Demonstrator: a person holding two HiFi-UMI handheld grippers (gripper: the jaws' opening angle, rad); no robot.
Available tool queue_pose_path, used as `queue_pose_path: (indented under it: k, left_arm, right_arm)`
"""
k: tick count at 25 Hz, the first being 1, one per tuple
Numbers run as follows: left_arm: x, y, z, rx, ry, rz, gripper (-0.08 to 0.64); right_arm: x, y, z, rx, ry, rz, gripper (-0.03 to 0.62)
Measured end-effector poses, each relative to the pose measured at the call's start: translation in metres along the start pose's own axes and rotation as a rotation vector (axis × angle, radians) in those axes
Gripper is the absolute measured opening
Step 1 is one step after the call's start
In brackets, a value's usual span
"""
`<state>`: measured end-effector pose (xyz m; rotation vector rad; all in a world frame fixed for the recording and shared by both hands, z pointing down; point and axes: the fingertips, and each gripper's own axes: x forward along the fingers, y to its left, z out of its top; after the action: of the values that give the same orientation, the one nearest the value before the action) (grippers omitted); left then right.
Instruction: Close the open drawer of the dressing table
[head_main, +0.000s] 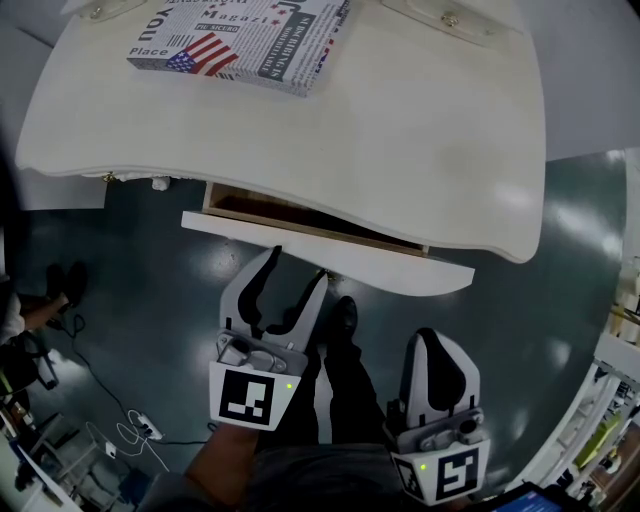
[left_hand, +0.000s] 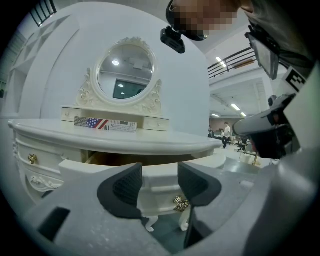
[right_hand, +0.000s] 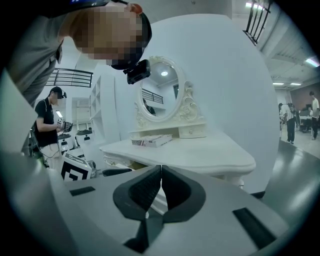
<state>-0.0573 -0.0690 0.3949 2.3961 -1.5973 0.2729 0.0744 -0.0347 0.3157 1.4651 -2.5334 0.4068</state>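
Observation:
The white dressing table (head_main: 420, 130) fills the top of the head view. Its middle drawer (head_main: 330, 255) stands pulled out, showing a brown inside. My left gripper (head_main: 295, 270) is open just in front of the drawer front, its fingertips right at the panel's edge; whether they touch it I cannot tell. In the left gripper view the open left gripper (left_hand: 160, 175) frames the drawer front (left_hand: 160, 186), with the gold handle (left_hand: 181, 203) low between the pads. My right gripper (head_main: 432, 340) is shut and empty, lower right, apart from the drawer. The right gripper (right_hand: 161, 172) shows its pads pressed together.
A printed box (head_main: 245, 40) lies on the tabletop, below an oval mirror (left_hand: 125, 75). The person's shoes (head_main: 345, 318) stand under the drawer. Cables and a power strip (head_main: 135, 430) lie on the floor at left. A bystander (right_hand: 47, 120) stands off to the left.

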Motion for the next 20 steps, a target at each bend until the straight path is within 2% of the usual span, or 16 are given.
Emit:
queue_pose_path:
  k: [20]
  left_arm:
    - [0.006, 0.002, 0.003, 0.002, -0.001, -0.013, 0.233]
  right_arm:
    - [0.040, -0.016, -0.020, -0.071, -0.027, -0.024, 0.014]
